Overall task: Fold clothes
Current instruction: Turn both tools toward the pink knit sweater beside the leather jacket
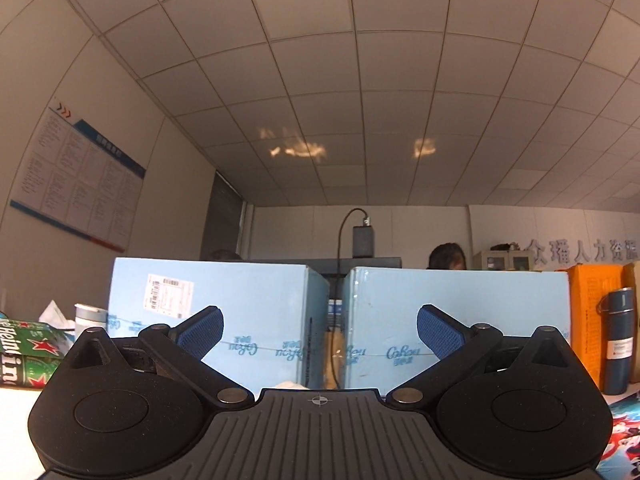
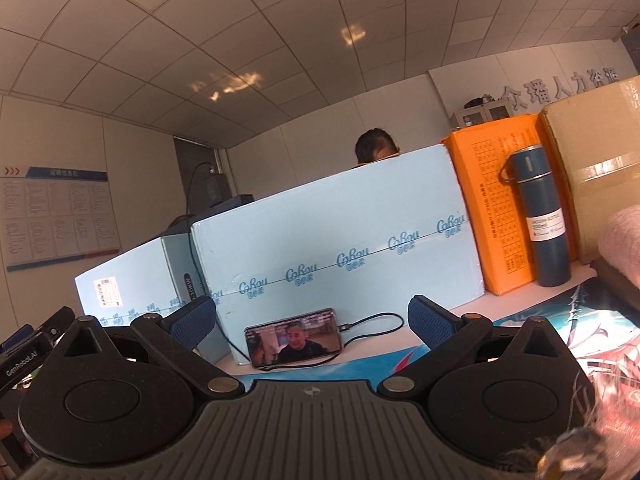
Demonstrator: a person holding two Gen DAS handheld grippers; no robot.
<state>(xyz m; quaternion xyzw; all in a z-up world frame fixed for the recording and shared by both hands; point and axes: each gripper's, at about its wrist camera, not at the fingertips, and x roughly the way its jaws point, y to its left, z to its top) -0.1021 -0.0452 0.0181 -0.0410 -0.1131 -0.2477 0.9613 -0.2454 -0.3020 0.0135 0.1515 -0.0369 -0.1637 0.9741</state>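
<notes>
While both your left tool and right tool gape empty, tip them down toward the pink garment at the table's right edge.

We're in an office: a grid of ceiling tiles overhead, a printed notice board on the wall left of the blue cartons, raised wall lettering above them.

Pink garment cut off by right edge.
</notes>
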